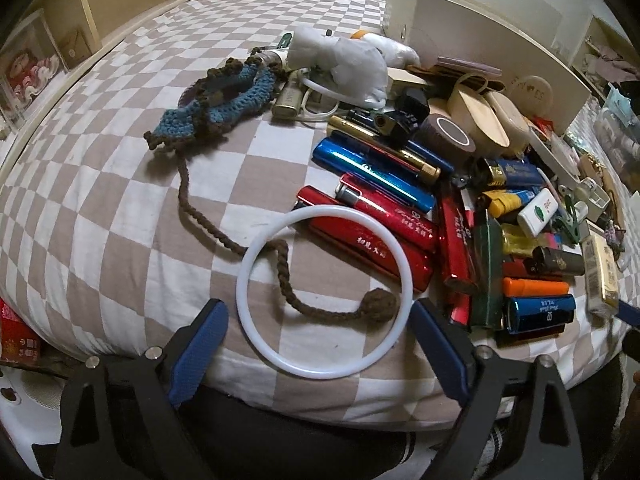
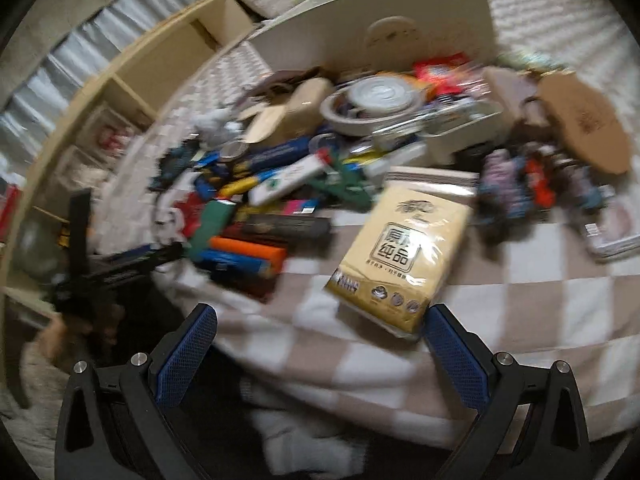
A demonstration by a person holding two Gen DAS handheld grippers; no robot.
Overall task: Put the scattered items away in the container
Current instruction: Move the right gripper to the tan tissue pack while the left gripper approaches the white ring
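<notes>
The left hand-held gripper (image 1: pixel 318 330) is tilted steeply down over the bed (image 1: pixel 100 184) with its jaws apart around one white ring (image 1: pixel 323 372), untouched, while the right hand-held gripper (image 2: pixel 320 334), also apart, is seen near one tissue pack (image 2: pixel 404 256) beside perhaps a dozen blurred lighters (image 2: pixel 248 254).

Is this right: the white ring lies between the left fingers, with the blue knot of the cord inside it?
Not quite. In the left wrist view the white ring does lie between the left fingers, but the knot of the cord inside it is brown, not blue.
</notes>
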